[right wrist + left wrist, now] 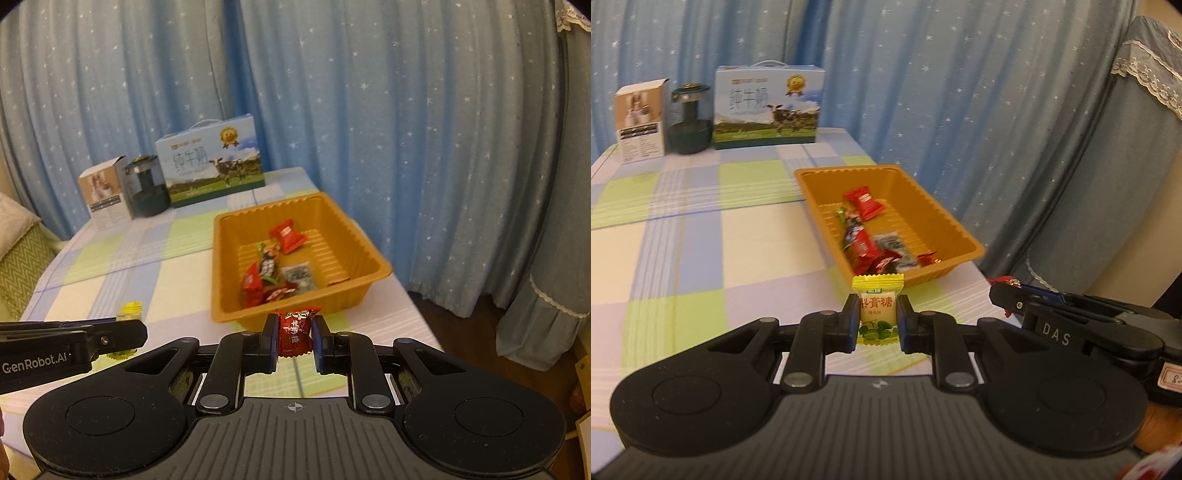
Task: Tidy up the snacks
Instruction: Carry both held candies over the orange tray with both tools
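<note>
Low in the middle of the left wrist view, the left gripper (878,320) pinches a yellow candy (878,310) between its two fingers, just below the orange tray (955,229). Low in the middle of the right wrist view, the right gripper (294,334) squeezes a red candy (295,331) the same way, close to the tray's near rim. More wrapped snacks (275,275) lie inside the tray on the checked tablecloth (683,236). At the upper left stands a milk box (767,107) with a cow on it.
</note>
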`<move>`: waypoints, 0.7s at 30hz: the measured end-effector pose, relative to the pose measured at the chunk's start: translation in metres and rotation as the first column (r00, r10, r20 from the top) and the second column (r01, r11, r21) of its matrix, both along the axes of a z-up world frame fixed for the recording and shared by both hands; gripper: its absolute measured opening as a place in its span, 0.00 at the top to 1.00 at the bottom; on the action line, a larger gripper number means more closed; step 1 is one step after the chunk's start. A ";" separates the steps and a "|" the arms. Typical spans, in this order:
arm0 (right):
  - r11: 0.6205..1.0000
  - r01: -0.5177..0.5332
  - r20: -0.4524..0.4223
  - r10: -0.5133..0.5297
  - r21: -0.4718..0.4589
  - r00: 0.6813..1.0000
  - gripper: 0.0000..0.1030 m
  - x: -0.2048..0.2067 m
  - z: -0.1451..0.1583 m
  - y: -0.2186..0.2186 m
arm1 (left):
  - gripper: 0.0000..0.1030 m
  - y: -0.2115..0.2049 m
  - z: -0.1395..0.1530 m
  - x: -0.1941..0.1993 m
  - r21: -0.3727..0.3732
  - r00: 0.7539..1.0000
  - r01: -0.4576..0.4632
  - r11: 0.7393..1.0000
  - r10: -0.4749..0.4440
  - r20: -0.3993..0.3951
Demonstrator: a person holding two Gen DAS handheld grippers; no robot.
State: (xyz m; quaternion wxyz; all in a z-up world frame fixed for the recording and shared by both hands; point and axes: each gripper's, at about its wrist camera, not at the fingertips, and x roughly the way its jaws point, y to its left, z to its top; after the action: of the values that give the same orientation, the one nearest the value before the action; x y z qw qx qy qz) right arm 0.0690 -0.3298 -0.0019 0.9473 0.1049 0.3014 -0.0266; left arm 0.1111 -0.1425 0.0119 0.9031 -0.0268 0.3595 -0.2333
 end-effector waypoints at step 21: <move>0.998 -0.057 -0.021 0.057 -0.031 0.998 0.82 0.122 -0.019 -0.042 | 0.82 -0.059 -0.022 0.136 0.029 0.999 0.051 0.998 -0.051 -0.008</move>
State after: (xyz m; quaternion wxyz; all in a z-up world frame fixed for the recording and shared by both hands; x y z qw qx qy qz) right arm 0.1910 -0.3722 -0.0213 0.9462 0.0812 0.3131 -0.0054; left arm 0.2475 -0.2013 -0.0096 0.8959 -0.0052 0.3668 -0.2507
